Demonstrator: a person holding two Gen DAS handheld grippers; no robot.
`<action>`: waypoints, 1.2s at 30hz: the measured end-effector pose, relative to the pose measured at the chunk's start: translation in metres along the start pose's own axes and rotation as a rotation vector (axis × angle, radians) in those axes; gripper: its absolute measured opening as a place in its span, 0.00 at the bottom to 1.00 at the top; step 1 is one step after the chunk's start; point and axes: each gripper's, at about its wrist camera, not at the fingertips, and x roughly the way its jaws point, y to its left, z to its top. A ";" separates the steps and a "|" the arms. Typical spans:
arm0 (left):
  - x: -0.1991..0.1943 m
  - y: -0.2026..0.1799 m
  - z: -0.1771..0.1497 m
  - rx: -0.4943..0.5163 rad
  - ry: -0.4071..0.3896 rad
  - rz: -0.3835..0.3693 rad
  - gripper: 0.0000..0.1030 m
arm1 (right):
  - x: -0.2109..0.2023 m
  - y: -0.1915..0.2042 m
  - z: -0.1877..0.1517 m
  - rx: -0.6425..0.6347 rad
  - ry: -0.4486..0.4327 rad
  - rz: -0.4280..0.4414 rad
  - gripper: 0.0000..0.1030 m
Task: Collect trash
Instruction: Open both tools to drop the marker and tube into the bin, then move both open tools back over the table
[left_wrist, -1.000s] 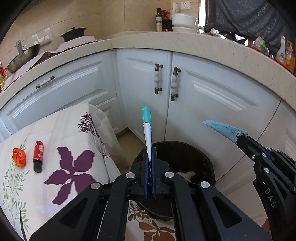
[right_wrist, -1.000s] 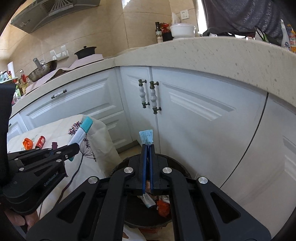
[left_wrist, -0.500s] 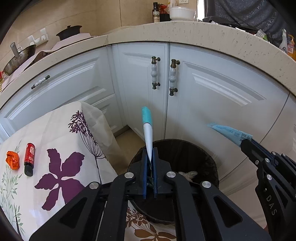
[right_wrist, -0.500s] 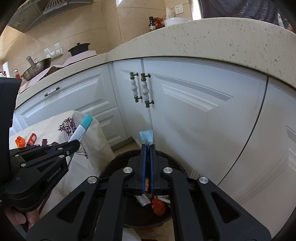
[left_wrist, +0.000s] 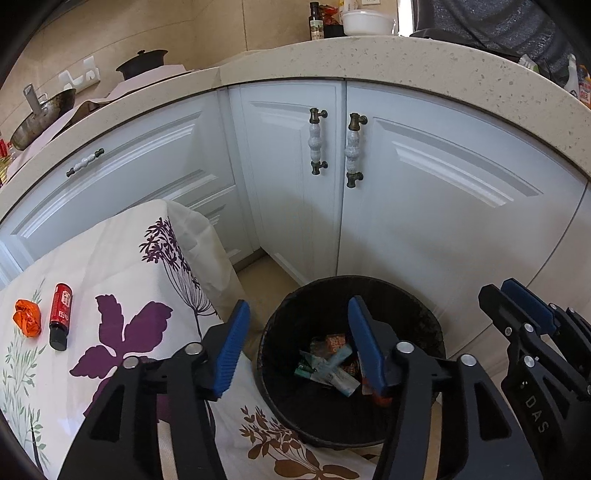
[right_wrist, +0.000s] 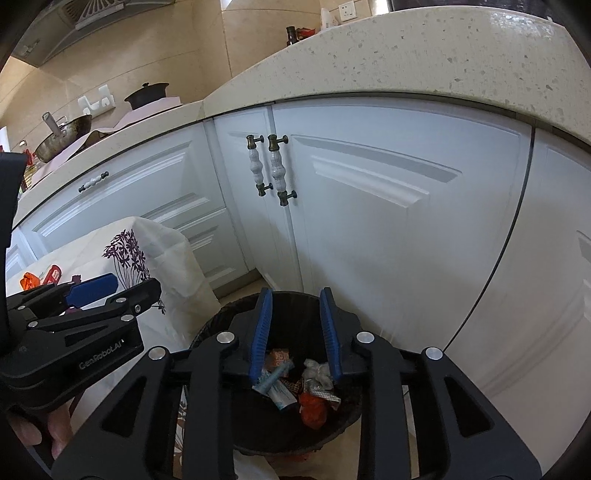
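Note:
A dark round trash bin stands on the floor by the table's corner, holding several wrappers and a teal-and-white tube. My left gripper is open and empty above the bin's left rim; it shows at the left of the right wrist view. My right gripper is open and empty over the bin; it shows at the right of the left wrist view. On the flowered tablecloth lie a small red bottle and a crumpled orange wrapper.
White cabinet doors with stone-and-brass handles stand just behind the bin under a speckled counter. A wok and black pot sit on the counter at left. Tan floor shows between table and cabinets.
Both grippers have opened. The teal-and-white tube left my left gripper and the blue wrapper left my right gripper; both now lie in the bin. Both grippers moved closer over the bin.

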 end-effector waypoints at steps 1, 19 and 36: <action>-0.001 0.000 0.000 -0.002 -0.005 0.001 0.57 | -0.001 0.000 0.001 0.001 -0.005 -0.005 0.35; -0.036 0.043 -0.001 -0.059 -0.049 0.036 0.70 | -0.012 0.020 0.013 0.001 -0.028 0.008 0.53; -0.060 0.185 -0.029 -0.237 -0.033 0.244 0.72 | -0.004 0.147 0.036 -0.118 -0.019 0.218 0.53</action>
